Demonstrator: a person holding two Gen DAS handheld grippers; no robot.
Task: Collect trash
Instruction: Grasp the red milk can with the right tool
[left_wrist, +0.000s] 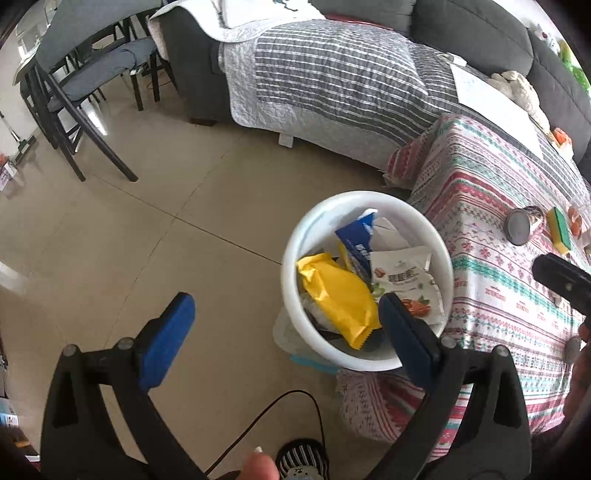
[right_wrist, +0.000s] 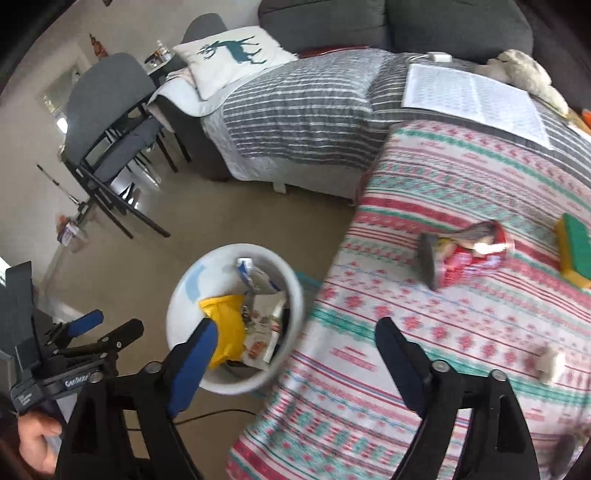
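Observation:
A white bin (left_wrist: 291, 258) stands on the floor against the patterned tablecloth (left_wrist: 491, 206). It holds a yellow wrapper (left_wrist: 336, 295), a blue-and-white wrapper (left_wrist: 356, 240) and a white snack packet (left_wrist: 402, 280). My left gripper (left_wrist: 284, 301) hangs open above the bin's near-left rim with nothing between its fingers. My right gripper (right_wrist: 297, 326) is open and empty too, over the gap between the bin (right_wrist: 184, 280) and the table's edge. On the table lie a crushed red can (right_wrist: 461, 251), a green-and-yellow sponge (right_wrist: 576, 251) and a small crumpled white scrap (right_wrist: 550, 363).
A sofa under a grey striped quilt (left_wrist: 332, 74) runs behind the table, with a white sheet of paper (right_wrist: 472, 92) on it. Dark chairs (left_wrist: 85, 85) stand at the far left. A black cable (left_wrist: 280, 406) trails over the tiled floor near a striped sock (left_wrist: 303, 458).

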